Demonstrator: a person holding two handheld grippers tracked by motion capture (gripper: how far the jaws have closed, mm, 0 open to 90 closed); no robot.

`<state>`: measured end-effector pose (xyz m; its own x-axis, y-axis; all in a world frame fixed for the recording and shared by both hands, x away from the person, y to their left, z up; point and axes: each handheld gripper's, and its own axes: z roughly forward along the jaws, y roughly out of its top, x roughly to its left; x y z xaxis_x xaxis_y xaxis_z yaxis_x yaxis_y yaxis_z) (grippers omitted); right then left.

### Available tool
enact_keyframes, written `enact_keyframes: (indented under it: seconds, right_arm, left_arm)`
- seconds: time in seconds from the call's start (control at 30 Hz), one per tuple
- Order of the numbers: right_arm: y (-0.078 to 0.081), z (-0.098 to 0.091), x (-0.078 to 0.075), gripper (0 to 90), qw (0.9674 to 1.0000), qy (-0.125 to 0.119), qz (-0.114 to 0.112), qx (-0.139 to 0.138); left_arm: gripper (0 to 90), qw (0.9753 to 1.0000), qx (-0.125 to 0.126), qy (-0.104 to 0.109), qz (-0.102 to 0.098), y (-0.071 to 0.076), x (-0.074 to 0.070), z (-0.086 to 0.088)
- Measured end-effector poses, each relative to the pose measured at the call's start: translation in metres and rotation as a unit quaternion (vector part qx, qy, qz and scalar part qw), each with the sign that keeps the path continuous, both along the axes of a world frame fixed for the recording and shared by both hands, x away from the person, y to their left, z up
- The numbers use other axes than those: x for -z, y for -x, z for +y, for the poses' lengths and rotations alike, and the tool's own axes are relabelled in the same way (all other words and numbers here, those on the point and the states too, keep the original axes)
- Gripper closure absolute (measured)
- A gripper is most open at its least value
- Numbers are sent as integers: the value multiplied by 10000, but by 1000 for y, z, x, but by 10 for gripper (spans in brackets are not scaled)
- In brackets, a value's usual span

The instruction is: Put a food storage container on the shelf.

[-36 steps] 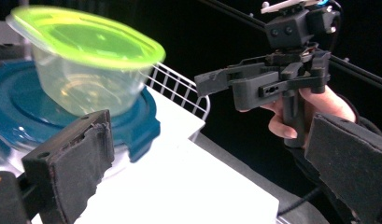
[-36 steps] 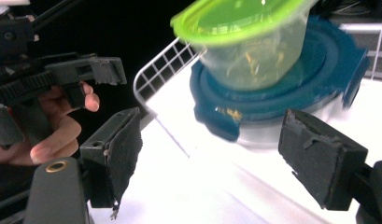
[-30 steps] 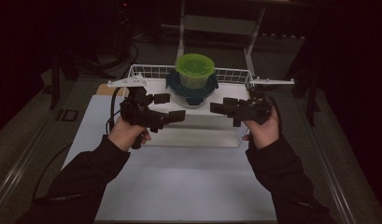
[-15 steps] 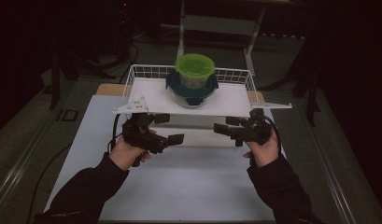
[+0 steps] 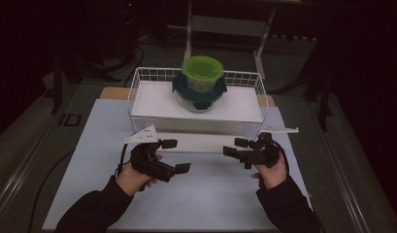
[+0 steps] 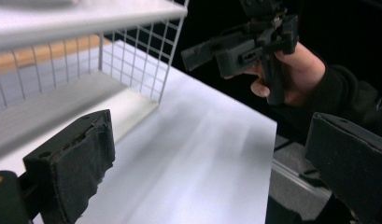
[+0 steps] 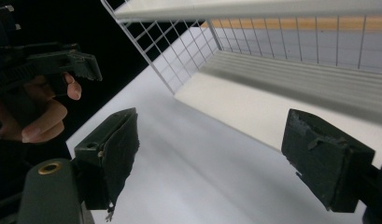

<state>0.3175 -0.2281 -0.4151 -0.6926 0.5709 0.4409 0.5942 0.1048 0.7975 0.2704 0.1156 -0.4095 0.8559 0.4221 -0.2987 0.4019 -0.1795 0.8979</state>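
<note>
My two hand-held grippers hover over the white tabletop (image 5: 196,194), just in front of the white wire basket (image 5: 138,90), and neither touches it. The jaws of my left gripper (image 5: 175,156) stand wide apart with nothing between them, and so do those of my right gripper (image 5: 235,146). Inside the basket, on a white board (image 5: 152,99), sits a round clear container with a dark teal lid (image 5: 199,94), and stacked on it a smaller round container with a lime-green lid (image 5: 202,73). Judging by this, the stack looks settled in the basket and my hands are free; any further handling is not yet begun.
</note>
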Motion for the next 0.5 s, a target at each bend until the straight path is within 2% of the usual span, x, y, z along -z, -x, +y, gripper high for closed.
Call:
enact_keyframes:
  seconds: [0.1,0.13,0.17,0.2,0.23,0.3,0.4,0.43,0.5]
  right_arm:
    - [3,-1,7,184,10000,-14,-21,-12]
    - [8,-2,16,184,10000,36,14,-35]
    - [8,-2,16,184,10000,36,14,-35]
    - [11,-3,23,183,9999,59,65,-55]
    - [11,-3,23,183,9999,59,65,-55]
    - [16,-4,31,183,9999,108,86,-69]
    - [20,-6,39,184,9999,89,134,-54]
    - [21,-7,42,183,9998,95,141,-45]
    - [22,-8,45,183,9998,91,151,-33]
  left_arm:
    - [15,9999,63,54,101,2,7,0]
    - [15,9998,80,52,151,3,14,1]
    - [15,9998,79,49,179,4,17,1]
    - [15,9997,100,5,238,6,24,1]
    - [15,9997,100,5,238,6,24,1]
    - [15,9996,103,-59,269,9,35,2]
    - [15,9995,107,-116,277,11,43,2]
    - [15,9992,168,-48,348,12,49,3]
    - [15,9992,168,-48,348,12,49,3]
